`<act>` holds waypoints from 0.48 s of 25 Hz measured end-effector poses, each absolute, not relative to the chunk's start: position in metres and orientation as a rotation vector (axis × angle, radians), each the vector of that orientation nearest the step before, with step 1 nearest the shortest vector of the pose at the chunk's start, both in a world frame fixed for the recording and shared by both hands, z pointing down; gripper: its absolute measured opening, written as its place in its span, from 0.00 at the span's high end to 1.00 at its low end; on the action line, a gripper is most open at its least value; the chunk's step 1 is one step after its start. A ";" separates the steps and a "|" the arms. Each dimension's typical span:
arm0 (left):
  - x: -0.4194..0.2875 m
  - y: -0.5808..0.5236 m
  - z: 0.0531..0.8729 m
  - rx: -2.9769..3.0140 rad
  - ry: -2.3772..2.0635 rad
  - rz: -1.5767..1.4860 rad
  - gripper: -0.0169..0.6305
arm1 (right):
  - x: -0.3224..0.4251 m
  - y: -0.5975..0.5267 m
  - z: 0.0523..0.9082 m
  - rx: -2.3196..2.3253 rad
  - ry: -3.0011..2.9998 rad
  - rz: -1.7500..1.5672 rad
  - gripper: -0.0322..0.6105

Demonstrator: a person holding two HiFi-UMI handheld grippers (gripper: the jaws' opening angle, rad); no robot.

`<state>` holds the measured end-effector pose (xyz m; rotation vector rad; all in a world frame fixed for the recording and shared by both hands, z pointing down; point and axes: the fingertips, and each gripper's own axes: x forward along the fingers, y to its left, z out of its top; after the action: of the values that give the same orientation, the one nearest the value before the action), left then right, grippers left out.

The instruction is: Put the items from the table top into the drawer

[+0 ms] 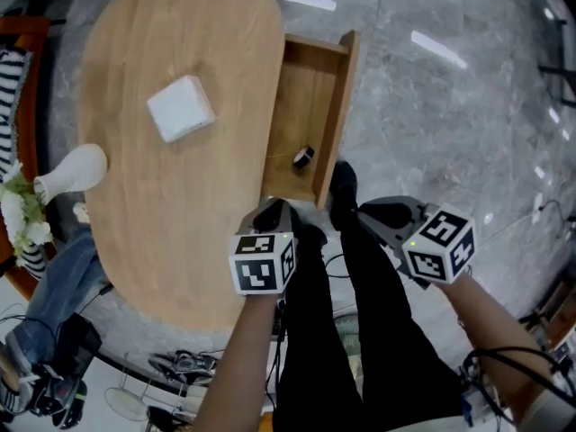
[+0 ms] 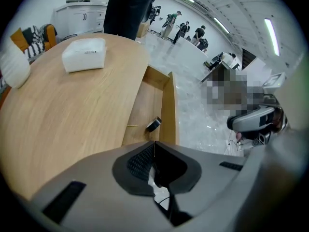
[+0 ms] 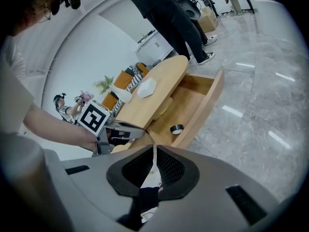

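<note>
**Head view.** The oval desk fills the left half of the frame. A white square box lies flat on its upper centre, well apart from the open drawer, which is pulled out at the desk's right edge. The box sits turned, one corner towards the drawer. Its sides look near equal, so no long axis can be stated here. A black tape roll is already inside the drawer, at the lower end near the front panel. A white vase sits at the desk's left edge. The left hand-held gripper is just below the drawer's lower end. The right hand-held gripper is to its right, over the floor. Neither is near the box.

**Left gripper view.** The left tool's pads meet at centre frame with nothing between them. The box is at upper left, its slightly longer side running across the frame. The roll rests on the drawer floor beside the front panel.

**Right gripper view.** The right tool's jaws are closed to a thin seam and carry nothing. The roll appears to lie flat, opening upward. The box is on the desk beyond it.

**Assessment.** Empty, closed jaws beside the drawer suggest a pause between items, and the box remains to be stowed. It is broad, so the jaws will probably need to open wide and close across two opposite sides.
</note>
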<state>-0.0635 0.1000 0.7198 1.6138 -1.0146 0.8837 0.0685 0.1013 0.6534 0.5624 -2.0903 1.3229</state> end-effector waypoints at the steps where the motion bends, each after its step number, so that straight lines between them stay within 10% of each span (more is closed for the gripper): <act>1: -0.065 0.100 0.716 1.617 -1.019 0.873 0.97 | 0.066 0.101 0.652 0.562 -2.093 1.315 0.88; 12: -0.085 0.105 0.669 1.602 -1.119 0.700 0.97 | 0.043 0.089 0.630 0.586 -2.128 1.240 0.88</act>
<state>-0.0848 0.1052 0.6686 1.6023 -1.1189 0.7002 0.0428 0.0892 0.6299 0.5861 -2.1283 1.2398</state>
